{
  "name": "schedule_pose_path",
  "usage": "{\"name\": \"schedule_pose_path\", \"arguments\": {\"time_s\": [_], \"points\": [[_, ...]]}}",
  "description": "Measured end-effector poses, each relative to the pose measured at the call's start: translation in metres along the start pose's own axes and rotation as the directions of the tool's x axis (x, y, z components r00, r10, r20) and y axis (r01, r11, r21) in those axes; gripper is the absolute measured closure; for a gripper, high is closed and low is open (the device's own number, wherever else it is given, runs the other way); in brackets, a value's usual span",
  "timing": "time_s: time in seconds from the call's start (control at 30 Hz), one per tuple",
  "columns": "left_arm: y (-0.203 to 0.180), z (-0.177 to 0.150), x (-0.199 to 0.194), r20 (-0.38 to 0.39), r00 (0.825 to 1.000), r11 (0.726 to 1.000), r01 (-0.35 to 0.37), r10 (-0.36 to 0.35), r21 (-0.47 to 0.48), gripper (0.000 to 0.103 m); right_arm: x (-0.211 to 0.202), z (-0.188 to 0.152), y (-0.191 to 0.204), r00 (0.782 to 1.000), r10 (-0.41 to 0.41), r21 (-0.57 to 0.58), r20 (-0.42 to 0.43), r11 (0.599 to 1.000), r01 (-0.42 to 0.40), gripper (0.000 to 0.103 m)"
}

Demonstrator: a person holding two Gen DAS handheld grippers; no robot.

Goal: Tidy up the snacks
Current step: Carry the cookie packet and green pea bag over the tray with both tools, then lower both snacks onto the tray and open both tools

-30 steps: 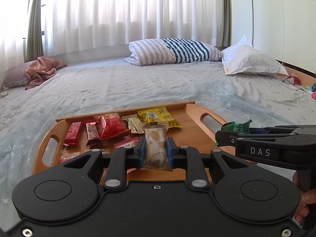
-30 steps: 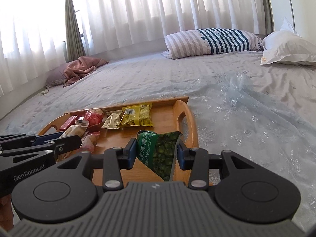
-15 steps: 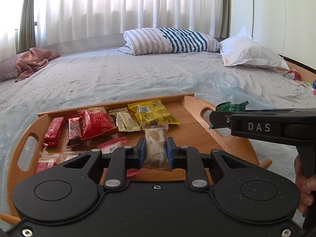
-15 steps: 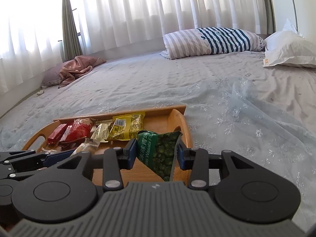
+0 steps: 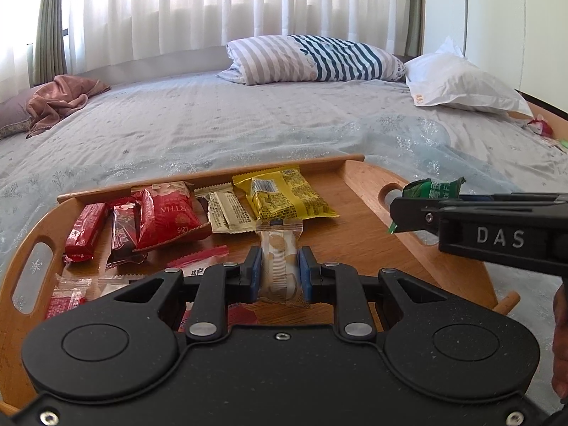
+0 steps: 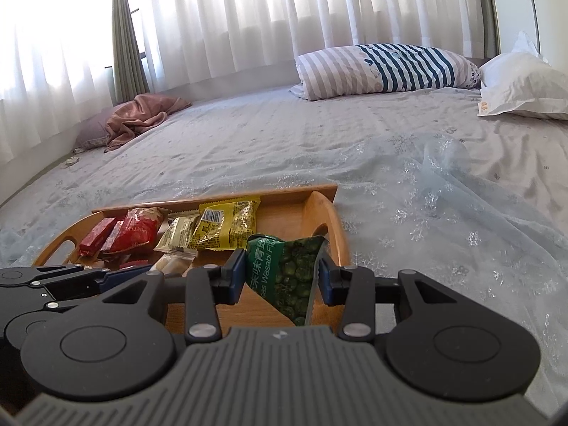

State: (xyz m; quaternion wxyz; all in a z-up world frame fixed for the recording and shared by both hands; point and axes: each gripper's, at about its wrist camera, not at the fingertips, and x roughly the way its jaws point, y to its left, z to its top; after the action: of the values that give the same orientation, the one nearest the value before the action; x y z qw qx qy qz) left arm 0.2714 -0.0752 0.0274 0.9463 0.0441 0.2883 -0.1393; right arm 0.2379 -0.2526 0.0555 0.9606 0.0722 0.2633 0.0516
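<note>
A wooden tray [image 5: 358, 181] with handle cutouts lies on the bed. It holds red packets [image 5: 167, 214], a beige packet [image 5: 227, 211], a yellow packet [image 5: 280, 197] and small clear-wrapped sweets [image 5: 69, 296]. My left gripper [image 5: 280, 273] is shut on a clear-wrapped pale biscuit pack [image 5: 278, 262] just above the tray's middle. My right gripper [image 6: 282, 277] is shut on a green wasabi pea bag [image 6: 287, 273] over the tray's right end [image 6: 337, 227]. The green bag [image 5: 431, 188] also shows at the right of the left wrist view, near the handle.
The bed [image 5: 248, 127] carries a striped pillow [image 5: 312, 58], a white pillow [image 5: 458, 85] and a crumpled pink cloth [image 5: 60, 103]. Curtains [image 6: 248, 17] hang behind. A sheer snowflake cover [image 6: 443, 191] spreads right of the tray. Small items [image 5: 541, 127] lie by the far right edge.
Both grippers have come in lower over the tray with their packets still held. The tray looks larger and nearer in the left wrist view.
</note>
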Motion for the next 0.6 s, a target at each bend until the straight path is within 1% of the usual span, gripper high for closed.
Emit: {"name": "schedule_pose_path", "arguments": {"time_s": [0.27,0.47,0.6], "points": [[-0.002,-0.002,0.01,-0.026,1.0,1.0,0.003,-0.003,0.003,0.081,0.001,-0.002,-0.002,1.0,-0.001,0.006,-0.003,1.0,0.001,0.058],[-0.001,0.0,0.012,-0.02,1.0,1.0,0.002,-0.002,-0.007,0.08,0.001,-0.001,-0.002,1.0,-0.008,0.001,-0.012,1.0,0.008,0.058],[0.0,0.004,0.007,0.004,1.0,1.0,-0.001,0.001,-0.01,0.08,0.001,0.0,-0.002,1.0,-0.014,0.0,-0.006,1.0,0.014,0.058]]}}
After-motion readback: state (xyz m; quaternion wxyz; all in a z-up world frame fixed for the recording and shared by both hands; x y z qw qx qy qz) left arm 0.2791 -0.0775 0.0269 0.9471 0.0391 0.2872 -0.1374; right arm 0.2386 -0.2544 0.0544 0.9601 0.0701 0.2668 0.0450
